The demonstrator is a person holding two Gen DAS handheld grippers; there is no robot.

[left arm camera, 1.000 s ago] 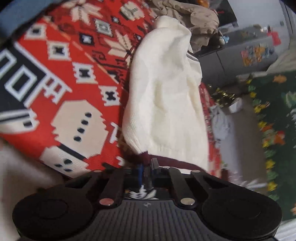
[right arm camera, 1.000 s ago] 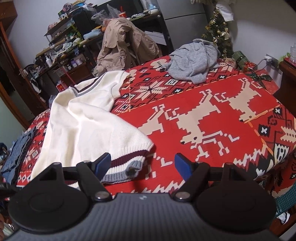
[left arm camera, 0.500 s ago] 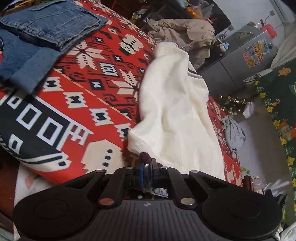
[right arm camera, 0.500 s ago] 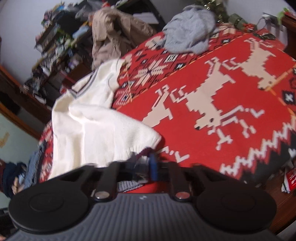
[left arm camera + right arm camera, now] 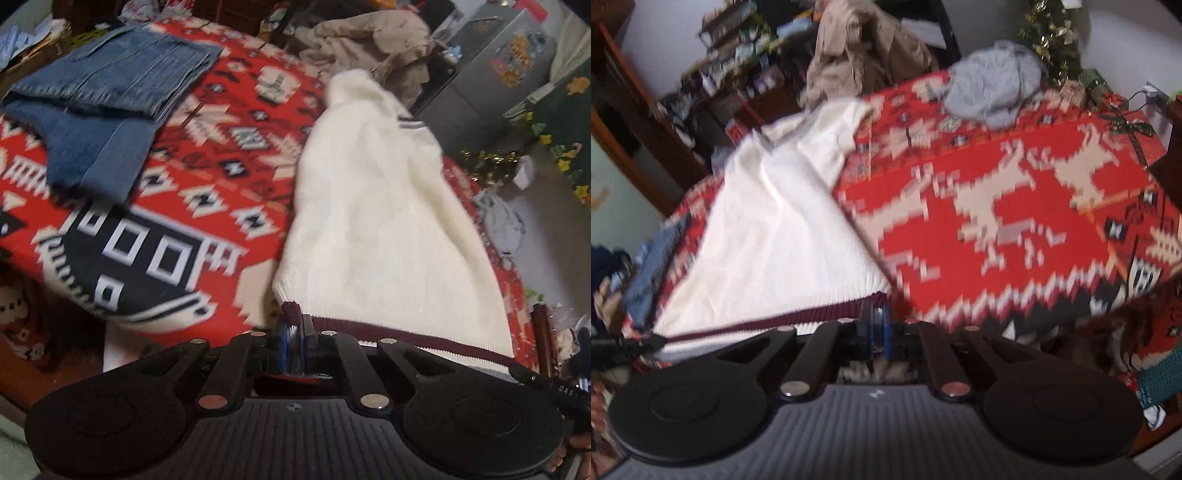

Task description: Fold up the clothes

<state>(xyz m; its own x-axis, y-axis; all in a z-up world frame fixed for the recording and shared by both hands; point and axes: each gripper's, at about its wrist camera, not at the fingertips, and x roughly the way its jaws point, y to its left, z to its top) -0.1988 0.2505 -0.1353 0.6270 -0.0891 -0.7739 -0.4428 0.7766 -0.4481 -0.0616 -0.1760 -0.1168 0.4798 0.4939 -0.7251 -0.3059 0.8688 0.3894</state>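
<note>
Sweater (image 5: 388,229) hem stretched between left claw (image 5: 293,341) and right claw (image 5: 875,332), both clamped on it

Left tongs (image 5: 294,338) and right tongs (image 5: 875,332) both clamped closed

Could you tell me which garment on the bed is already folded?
The jeans; the white sweater is stretched between both grippers, the grey one crumpled.

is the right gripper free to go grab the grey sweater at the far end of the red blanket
Probably not yet: the right gripper is shut on the cream knit sweater's maroon hem. The crumpled grey sweater lies uncovered across open patterned red blanket.
</note>
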